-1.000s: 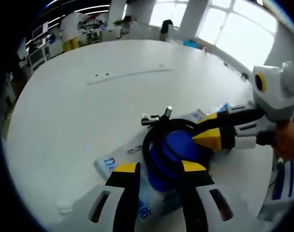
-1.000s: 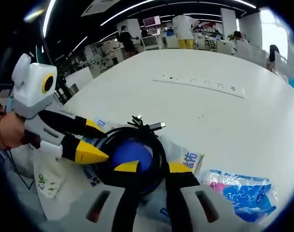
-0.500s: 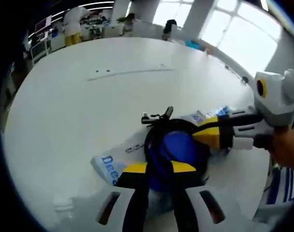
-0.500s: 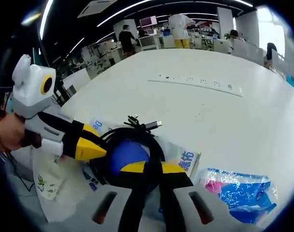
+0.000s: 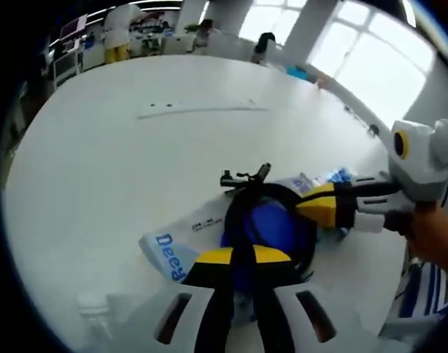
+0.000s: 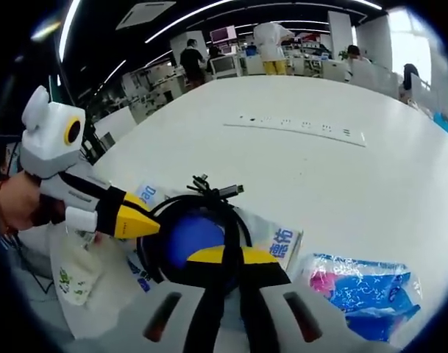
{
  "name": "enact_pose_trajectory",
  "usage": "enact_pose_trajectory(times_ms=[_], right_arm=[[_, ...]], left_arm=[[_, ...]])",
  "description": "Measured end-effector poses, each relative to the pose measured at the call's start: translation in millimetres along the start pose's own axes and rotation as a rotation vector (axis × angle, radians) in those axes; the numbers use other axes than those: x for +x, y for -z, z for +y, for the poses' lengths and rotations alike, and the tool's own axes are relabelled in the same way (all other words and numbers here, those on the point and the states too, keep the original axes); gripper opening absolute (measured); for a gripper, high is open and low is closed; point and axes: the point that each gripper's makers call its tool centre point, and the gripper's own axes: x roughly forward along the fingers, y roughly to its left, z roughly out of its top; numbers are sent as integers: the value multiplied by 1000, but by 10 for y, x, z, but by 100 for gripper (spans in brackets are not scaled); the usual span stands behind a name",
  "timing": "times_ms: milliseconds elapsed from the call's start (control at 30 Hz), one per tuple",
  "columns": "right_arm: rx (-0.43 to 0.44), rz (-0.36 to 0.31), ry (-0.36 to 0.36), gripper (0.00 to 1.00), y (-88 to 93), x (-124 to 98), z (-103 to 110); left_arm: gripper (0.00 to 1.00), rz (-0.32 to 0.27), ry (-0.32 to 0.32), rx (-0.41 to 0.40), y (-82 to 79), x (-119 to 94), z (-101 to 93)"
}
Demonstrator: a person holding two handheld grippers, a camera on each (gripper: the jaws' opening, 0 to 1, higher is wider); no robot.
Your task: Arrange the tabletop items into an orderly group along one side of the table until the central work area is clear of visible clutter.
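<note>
Both grippers are down at the same little pile on the white table (image 5: 98, 169). In the left gripper view, the left gripper (image 5: 237, 257) has its yellow tips drawn together, only a dark slit between them, pinching the near rim of the black coiled cable (image 5: 235, 209) that rings a blue round object (image 5: 271, 224); the cable's plug ends stick out at about 12 o'clock of the coil. Under the coil lies a white packet with blue lettering (image 5: 172, 250), poking out toward 8 o'clock. Coming in from 3 o'clock is the right gripper (image 5: 319, 208), a hand behind it, its tips at the coil's far side. In the right gripper view, the right gripper (image 6: 225, 255) is also nearly closed on the cable (image 6: 201, 202) at the coil's near edge, with the blue object (image 6: 190, 235) just beyond the tips. The left gripper (image 6: 132, 220) reaches in from 9 o'clock, touching the coil. A blue and pink plastic packet (image 6: 363, 290) lies at 4 o'clock, just beside the white packet (image 6: 279, 243). A crumpled clear bag (image 6: 73, 272) sits at 8 o'clock. A long power strip (image 6: 304, 129) lies well apart, far up the table.
</note>
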Motion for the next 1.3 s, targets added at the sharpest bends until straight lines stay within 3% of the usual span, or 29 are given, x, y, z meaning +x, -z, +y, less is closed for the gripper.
enact_pose_trajectory(times_ms=[700,1300], right_arm=[[12,-53,-10,2,-120,-172,77],[18,-113,-4,1,-233,-504,125]], left_arm=[[0,-32,4,-3,-95,-160,-48],[0,-73,24,24,-166,-389,-283]])
